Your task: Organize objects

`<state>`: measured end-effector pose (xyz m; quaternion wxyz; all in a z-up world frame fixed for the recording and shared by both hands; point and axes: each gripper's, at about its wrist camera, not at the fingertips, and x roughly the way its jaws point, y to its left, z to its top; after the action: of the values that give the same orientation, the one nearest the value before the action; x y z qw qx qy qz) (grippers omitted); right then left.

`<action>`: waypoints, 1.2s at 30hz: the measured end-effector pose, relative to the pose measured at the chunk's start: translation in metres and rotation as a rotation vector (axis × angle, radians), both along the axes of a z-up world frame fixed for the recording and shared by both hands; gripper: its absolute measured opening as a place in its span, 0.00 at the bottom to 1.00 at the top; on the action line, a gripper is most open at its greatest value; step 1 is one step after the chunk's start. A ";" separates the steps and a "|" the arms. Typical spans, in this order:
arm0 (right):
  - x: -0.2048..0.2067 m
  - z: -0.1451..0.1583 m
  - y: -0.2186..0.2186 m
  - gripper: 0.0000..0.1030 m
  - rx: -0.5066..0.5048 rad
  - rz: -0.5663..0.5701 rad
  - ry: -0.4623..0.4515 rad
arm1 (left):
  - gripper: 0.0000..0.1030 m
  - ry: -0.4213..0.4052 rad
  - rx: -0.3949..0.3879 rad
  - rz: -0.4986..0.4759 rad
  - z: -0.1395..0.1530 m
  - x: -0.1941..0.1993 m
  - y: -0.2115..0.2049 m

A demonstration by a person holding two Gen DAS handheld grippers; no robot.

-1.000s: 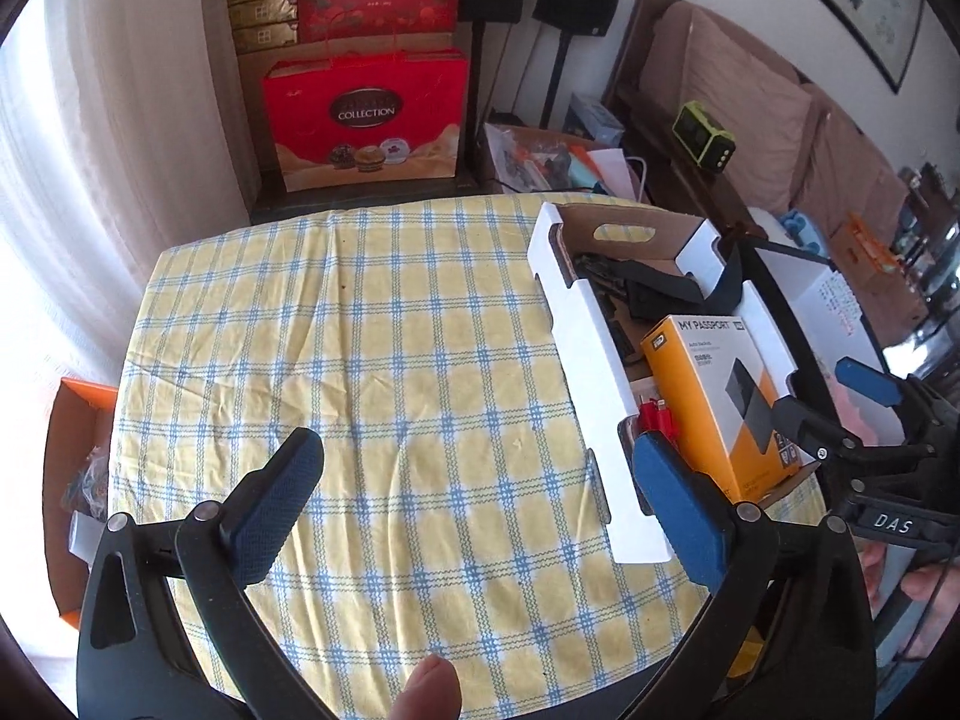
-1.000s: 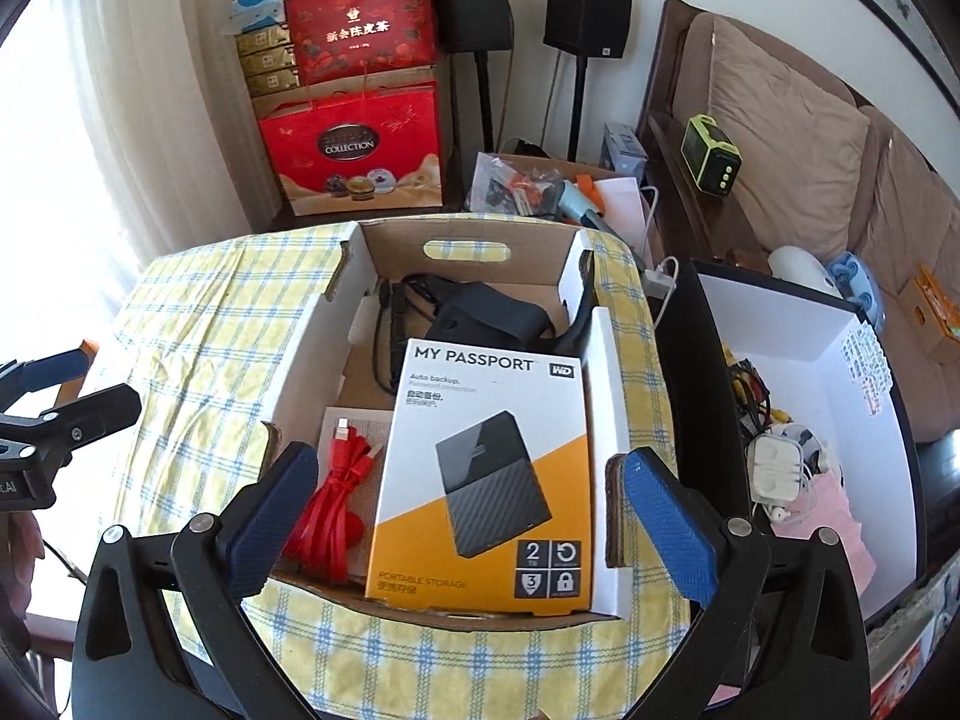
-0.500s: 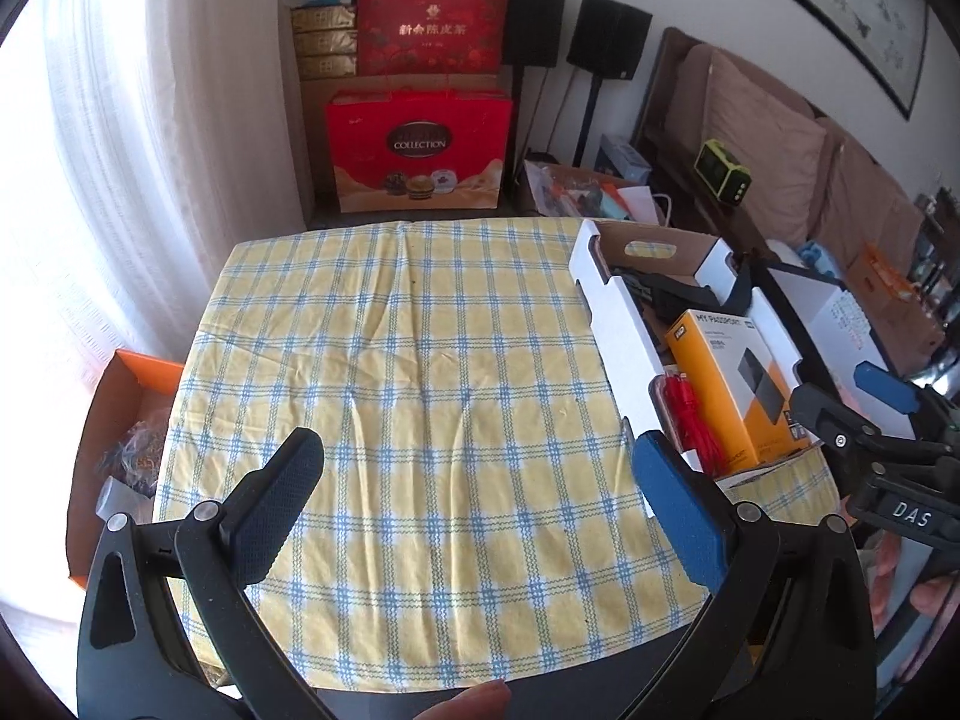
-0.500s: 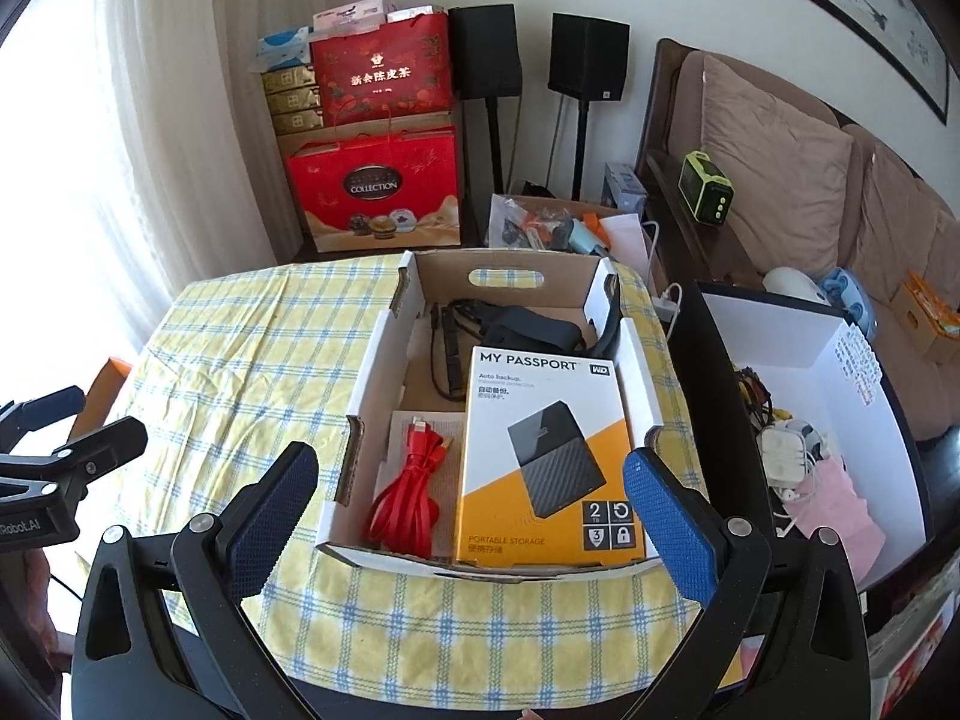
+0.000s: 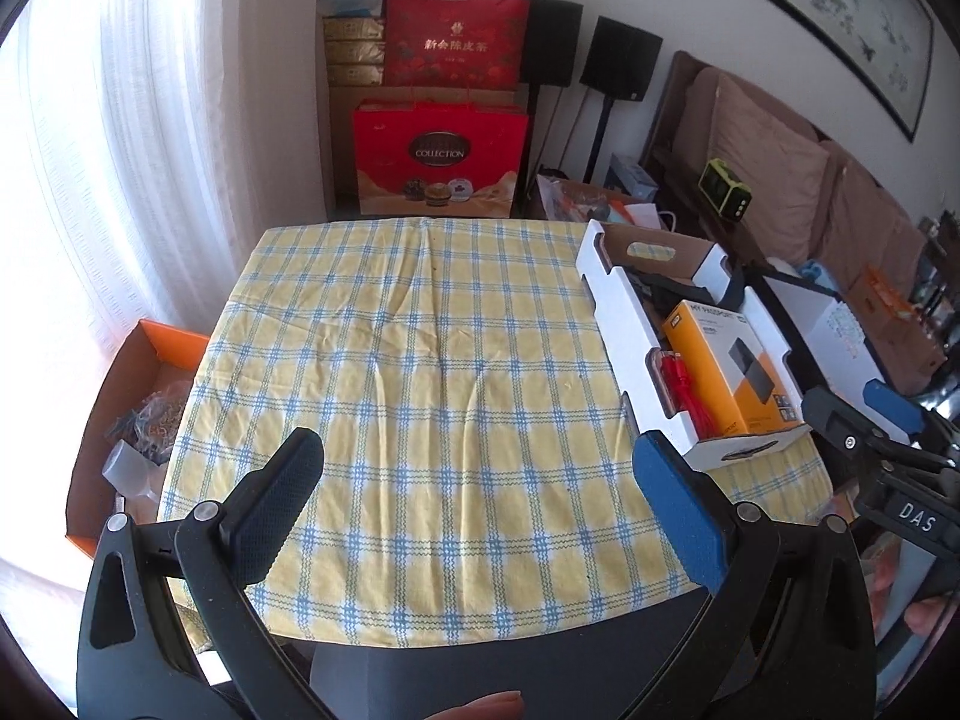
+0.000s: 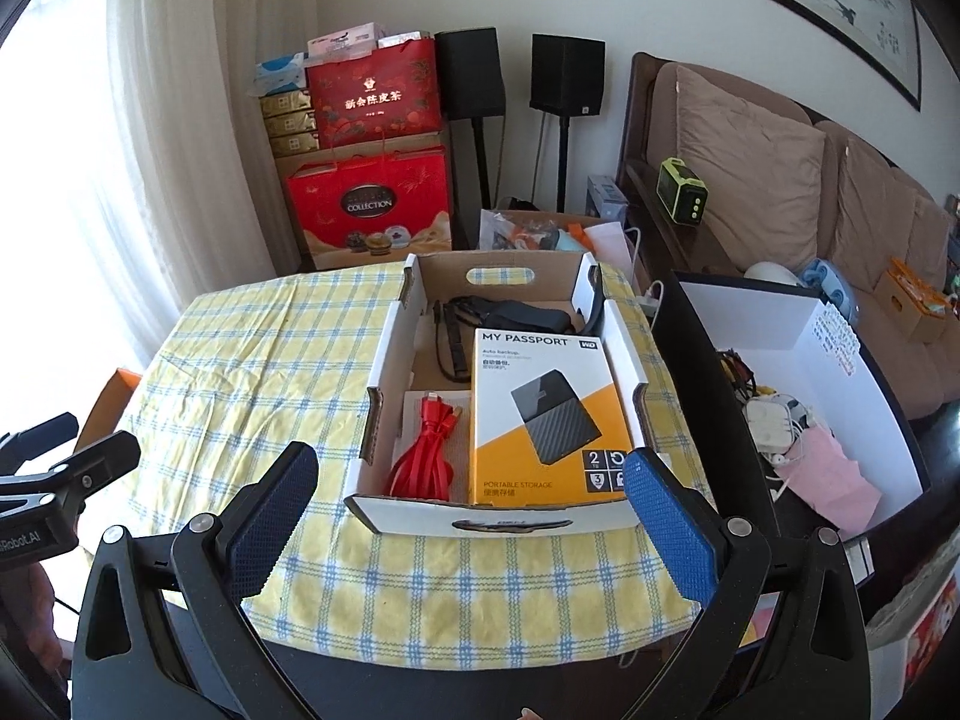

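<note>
An open white cardboard box (image 6: 384, 366) stands on the right part of the table with the yellow checked cloth (image 5: 432, 360). In it lie an orange and white My Passport carton (image 6: 546, 420), a coiled red cable (image 6: 423, 456) and black cables with a black adapter (image 6: 504, 315). The box also shows in the left wrist view (image 5: 624, 324). My left gripper (image 5: 480, 480) is open and empty, above the cloth's near part. My right gripper (image 6: 474, 492) is open and empty, held back from the box's near wall.
An orange box (image 5: 108, 396) with small items sits off the table's left edge. A large black and white bin (image 6: 840, 372) with chargers and a pink bag stands right of the table. Red gift bags (image 6: 372, 204), speakers and a sofa (image 6: 780, 168) lie beyond.
Both grippers have pulled back and up from the table, so the box and cloth look smaller and farther. Both stay open and empty. The box's contents have not moved.
</note>
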<state>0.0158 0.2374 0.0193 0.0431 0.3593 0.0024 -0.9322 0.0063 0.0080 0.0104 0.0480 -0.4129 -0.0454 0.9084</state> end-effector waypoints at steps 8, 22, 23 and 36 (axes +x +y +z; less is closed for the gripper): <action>0.019 0.004 0.001 1.00 0.005 -0.019 0.029 | 1.00 -0.023 -0.028 0.015 -0.007 0.013 0.003; 0.031 -0.001 -0.004 1.00 0.002 -0.013 0.030 | 1.00 0.009 -0.062 0.060 0.001 0.022 -0.001; 0.031 -0.001 -0.003 1.00 0.001 -0.014 0.030 | 1.00 0.007 -0.059 0.059 0.001 0.021 -0.001; 0.030 -0.002 -0.002 1.00 -0.007 -0.018 0.022 | 1.00 0.003 -0.063 0.065 0.000 0.020 0.000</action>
<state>0.0459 0.2354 0.0171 0.0358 0.3489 -0.0039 -0.9365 0.0263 0.0075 0.0103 0.0056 -0.4111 -0.0301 0.9111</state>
